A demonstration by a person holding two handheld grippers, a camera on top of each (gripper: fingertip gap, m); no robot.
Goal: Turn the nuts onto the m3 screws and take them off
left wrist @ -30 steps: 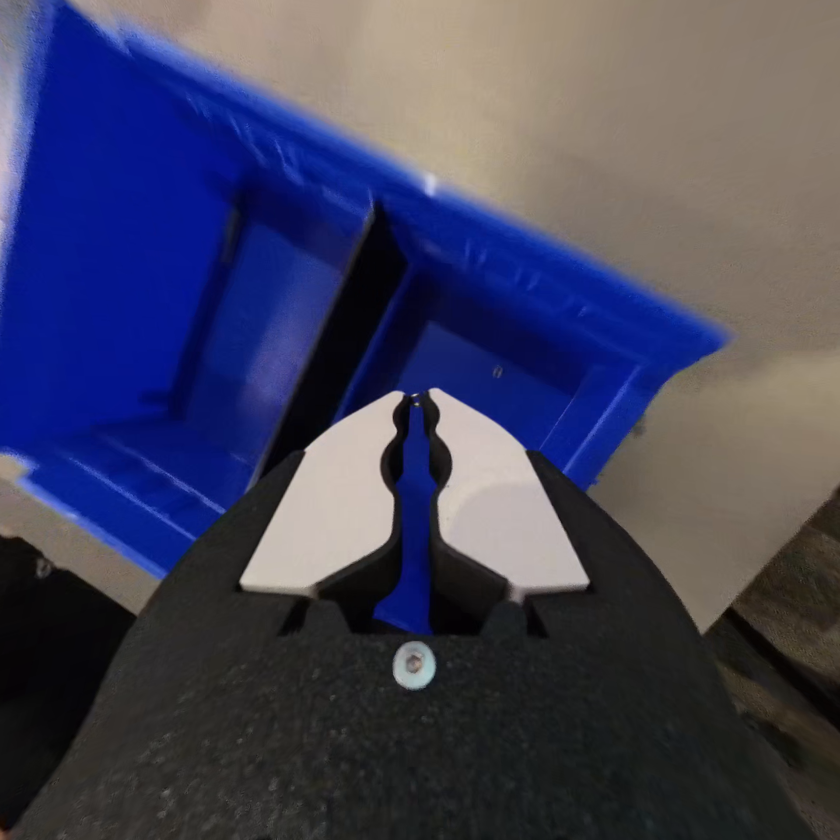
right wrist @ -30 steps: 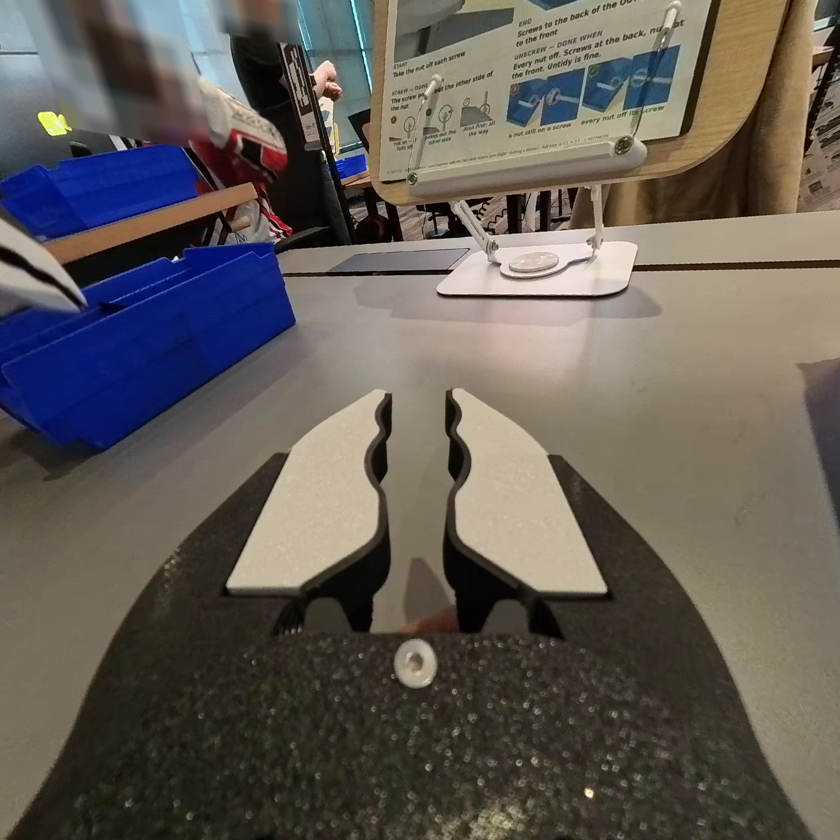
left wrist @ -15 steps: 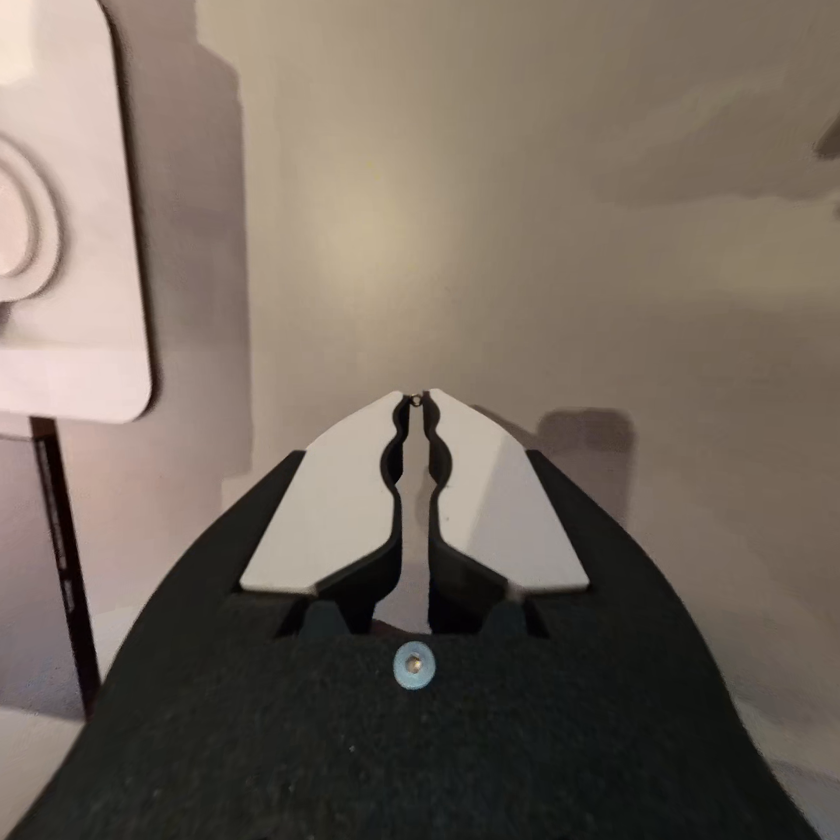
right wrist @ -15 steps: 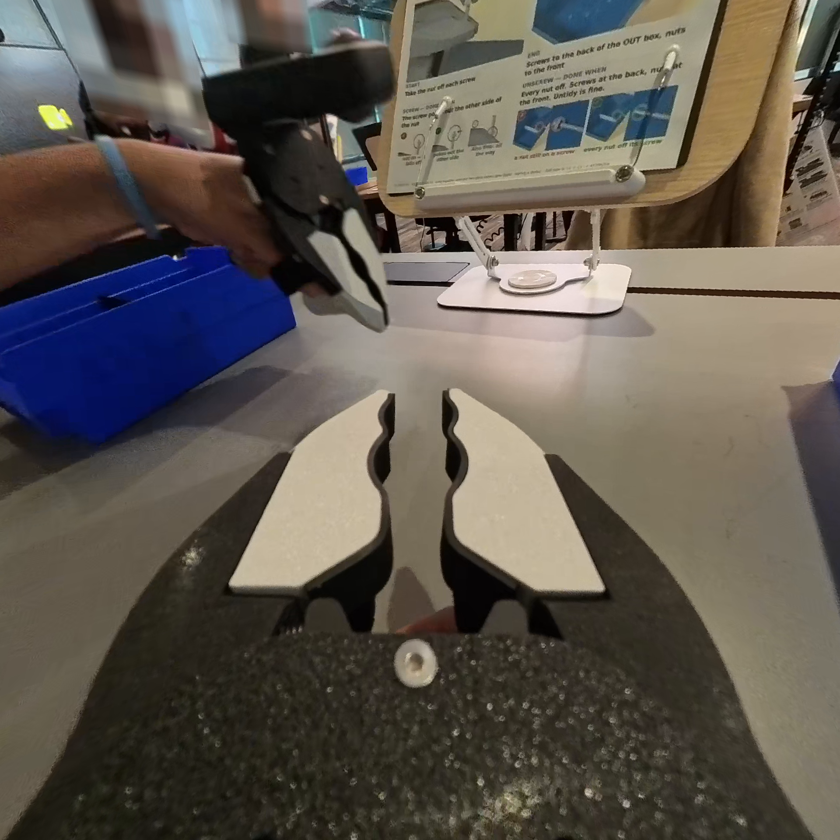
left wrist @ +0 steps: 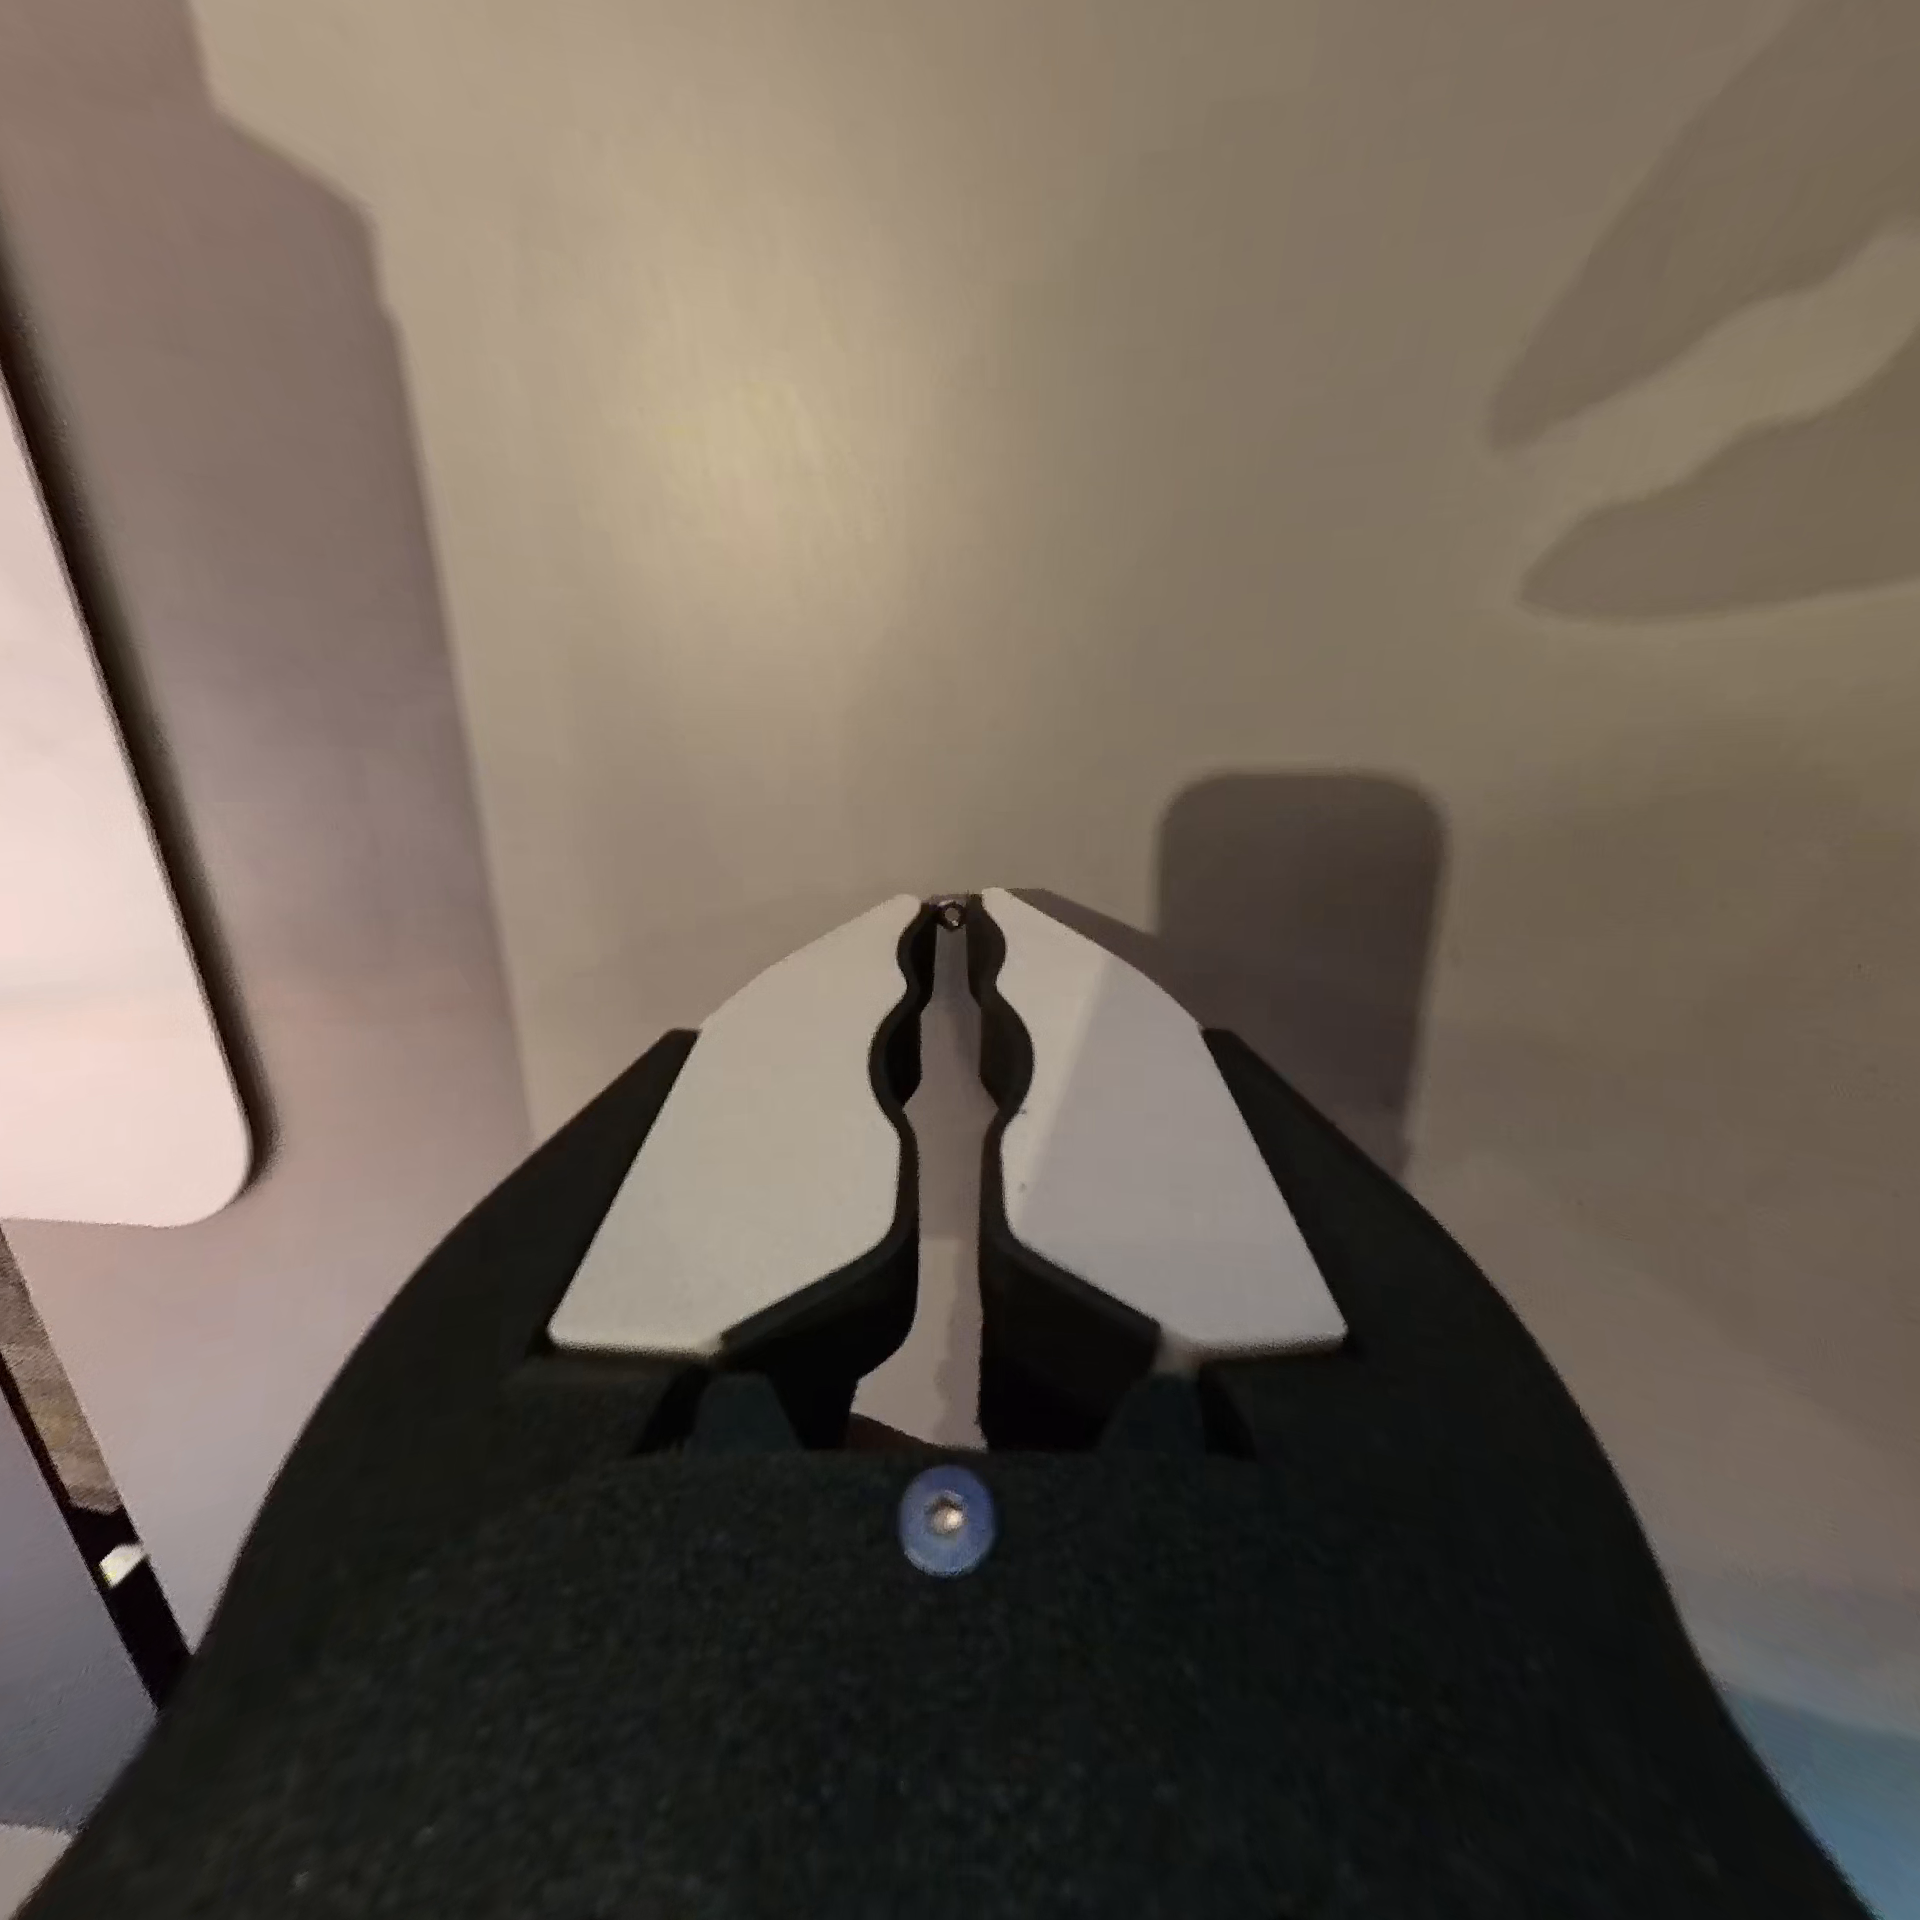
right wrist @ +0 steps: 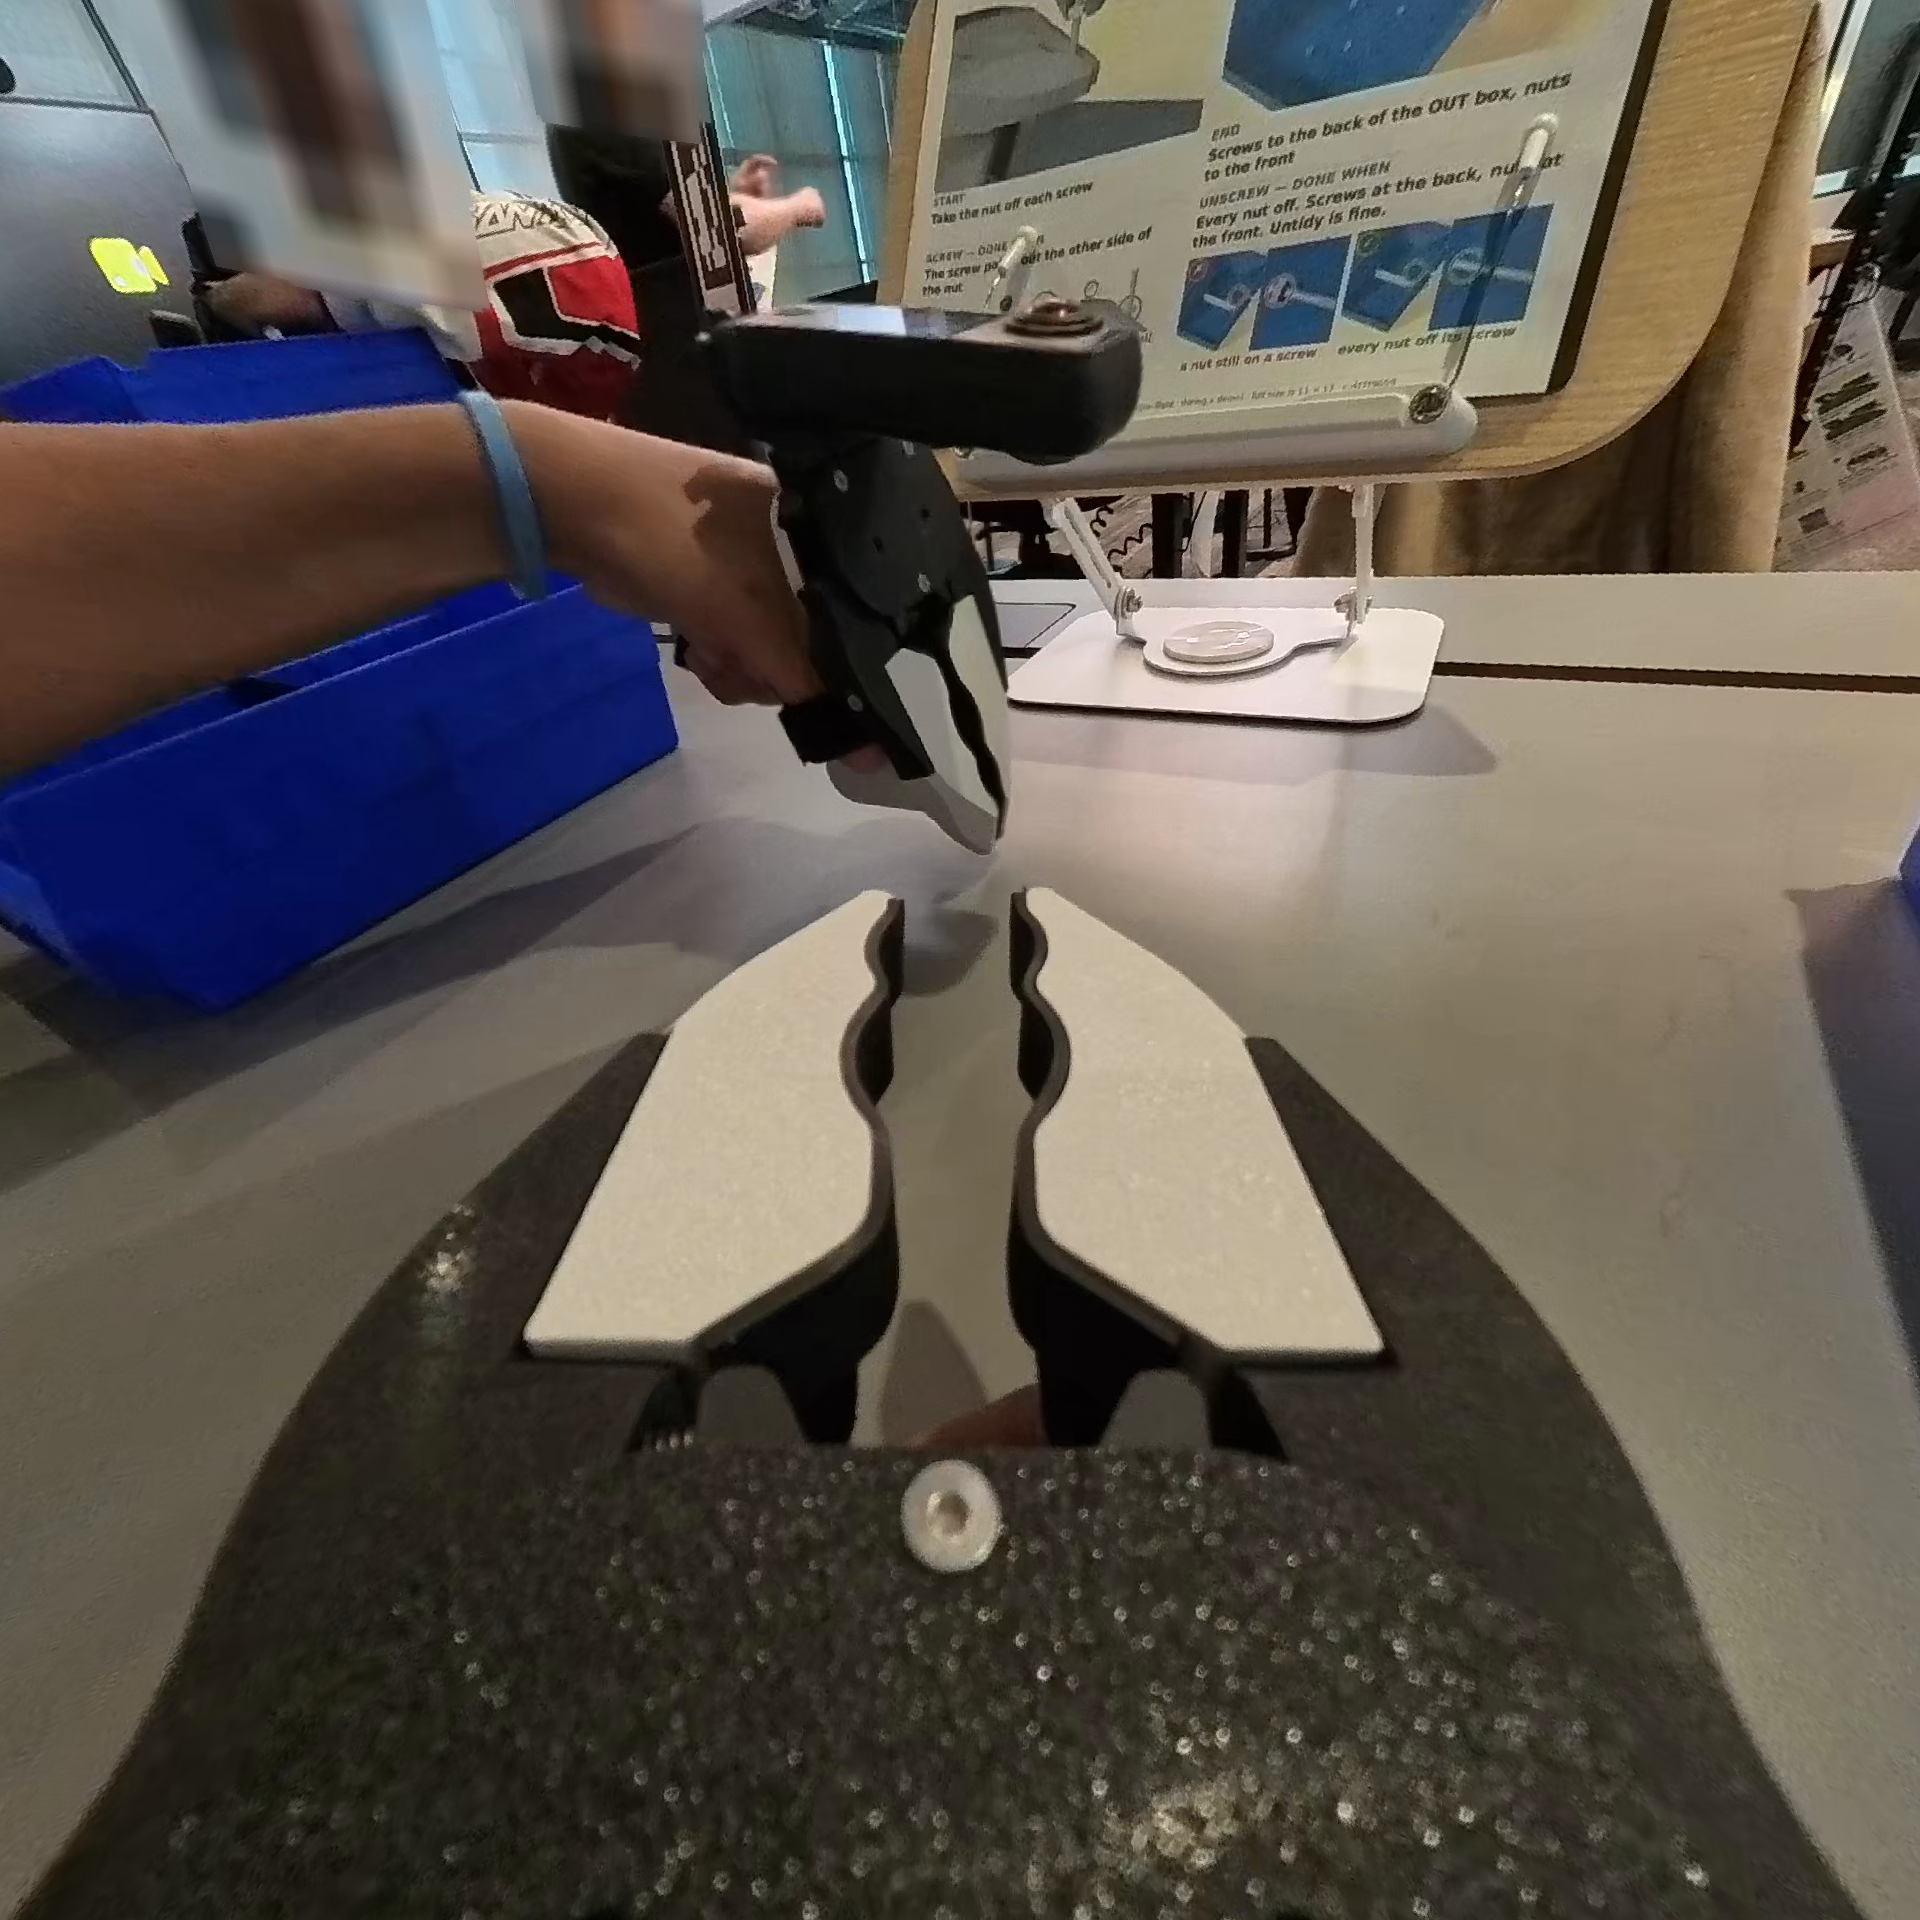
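My left gripper (left wrist: 951, 902) is shut on a tiny dark metal part (left wrist: 950, 916) pinched at its very tips; I cannot tell whether it is a nut or a screw. It points down over the grey table (left wrist: 831, 468). In the right wrist view the left gripper (right wrist: 985, 821) hangs in a hand just beyond and above my right gripper's tips. My right gripper (right wrist: 956, 914) is open and empty, low over the table (right wrist: 1455, 1039), with a narrow gap between its jaws.
A blue divided bin (right wrist: 312, 810) stands at the left. An instruction board on a white stand (right wrist: 1247, 675) is at the back; its base shows in the left wrist view (left wrist: 104, 935). A blue edge (right wrist: 1910, 873) shows at the far right.
My left gripper has left the blue bin with the small part and swung right, to just in front of the right gripper. The right gripper has stayed open and nearly still.
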